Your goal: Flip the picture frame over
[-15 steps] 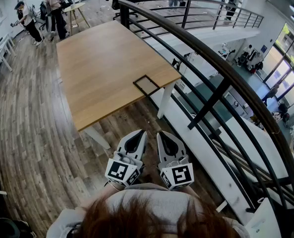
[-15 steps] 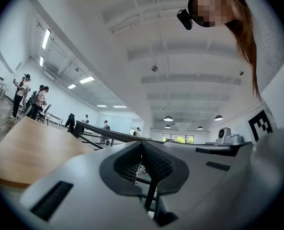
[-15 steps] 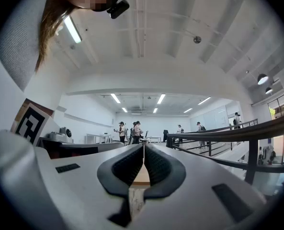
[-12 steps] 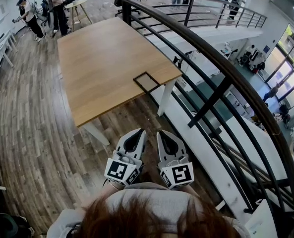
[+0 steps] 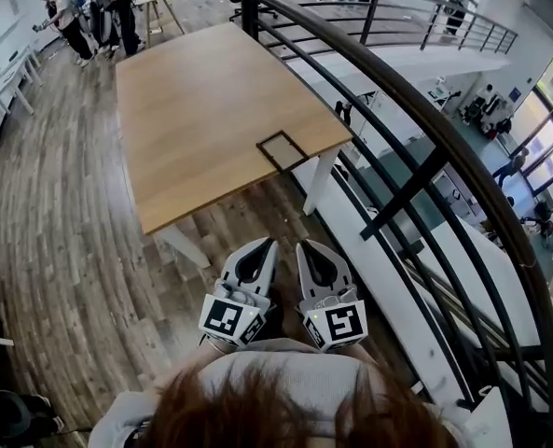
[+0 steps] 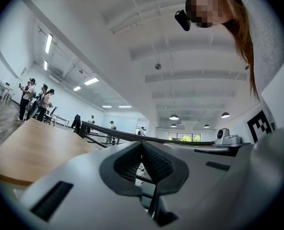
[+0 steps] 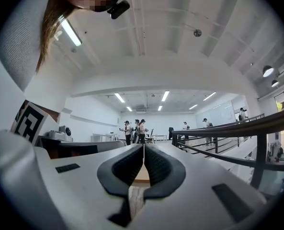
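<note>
Head view: left gripper (image 5: pixel 260 246) and right gripper (image 5: pixel 311 248) held low, side by side, close to the body, both clenched on nothing. Picture frame (image 5: pixel 281 150) flat on the table (image 5: pixel 201 101), right at the near corner next to the railing (image 5: pixel 416 147). Well apart from both pairs of jaws, ahead of them. Likely hazard: frame sits so near the edge that a clumsy push could slide it off the corner toward the railing. Arriving with jaws closed would nudge it, not grasp it.

Left gripper view: jaws pressed together at the tips, nothing between. Table off to the left, railing beyond; frame not to be made out here.

Right gripper view: jaws shut tight, empty. Table edge low past them, frame not visible.
</note>
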{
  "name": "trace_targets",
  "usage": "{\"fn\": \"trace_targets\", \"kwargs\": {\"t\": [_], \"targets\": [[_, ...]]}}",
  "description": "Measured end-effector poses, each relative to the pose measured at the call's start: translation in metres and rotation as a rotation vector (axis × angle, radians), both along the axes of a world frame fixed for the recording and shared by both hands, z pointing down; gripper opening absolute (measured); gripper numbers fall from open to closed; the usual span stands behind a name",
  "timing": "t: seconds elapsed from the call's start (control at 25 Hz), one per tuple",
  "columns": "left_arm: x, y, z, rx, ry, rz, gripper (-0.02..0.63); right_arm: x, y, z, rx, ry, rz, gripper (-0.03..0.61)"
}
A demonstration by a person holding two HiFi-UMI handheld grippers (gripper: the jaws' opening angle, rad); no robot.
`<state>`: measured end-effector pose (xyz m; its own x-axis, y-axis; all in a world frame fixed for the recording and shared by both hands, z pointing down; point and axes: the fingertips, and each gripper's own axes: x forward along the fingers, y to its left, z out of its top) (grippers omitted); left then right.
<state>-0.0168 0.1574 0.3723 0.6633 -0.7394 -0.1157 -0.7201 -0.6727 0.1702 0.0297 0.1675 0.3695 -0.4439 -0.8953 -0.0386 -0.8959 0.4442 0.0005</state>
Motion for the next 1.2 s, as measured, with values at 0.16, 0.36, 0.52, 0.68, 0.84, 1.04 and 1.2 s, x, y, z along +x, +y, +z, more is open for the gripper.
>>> {"fn": "trace_targets", "kwargs": {"t": [0.16, 0.36, 0.52, 0.68, 0.84, 1.04, 1.2], "targets": [[-0.003, -0.029, 0.000, 0.003, 0.012, -0.015, 0.006, 0.001, -0.025, 0.001, 0.002, 0.002, 0.010, 0.017], [-0.009, -0.079, 0.002, 0.013, 0.005, -0.021, 0.006, -0.002, -0.075, 0.002, 0.000, 0.001, 0.014, 0.017], [-0.016, -0.130, 0.002, 0.000, 0.015, -0.018, 0.006, -0.010, -0.125, 0.001, -0.002, 0.006, 0.021, 0.017], [-0.024, -0.192, -0.002, 0.008, 0.012, -0.005, 0.006, -0.022, -0.186, -0.006, 0.010, 0.007, 0.026, 0.017], [-0.029, -0.248, -0.009, 0.014, 0.008, 0.012, 0.006, -0.027, -0.242, -0.015, 0.025, 0.007, 0.041, 0.017], [-0.027, -0.291, -0.009, 0.006, 0.004, 0.033, 0.006, -0.026, -0.282, -0.019, 0.020, 0.007, 0.065, 0.017], [-0.017, -0.306, 0.000, -0.015, 0.002, 0.043, 0.006, -0.016, -0.298, -0.010, -0.006, 0.003, 0.073, 0.017]]}}
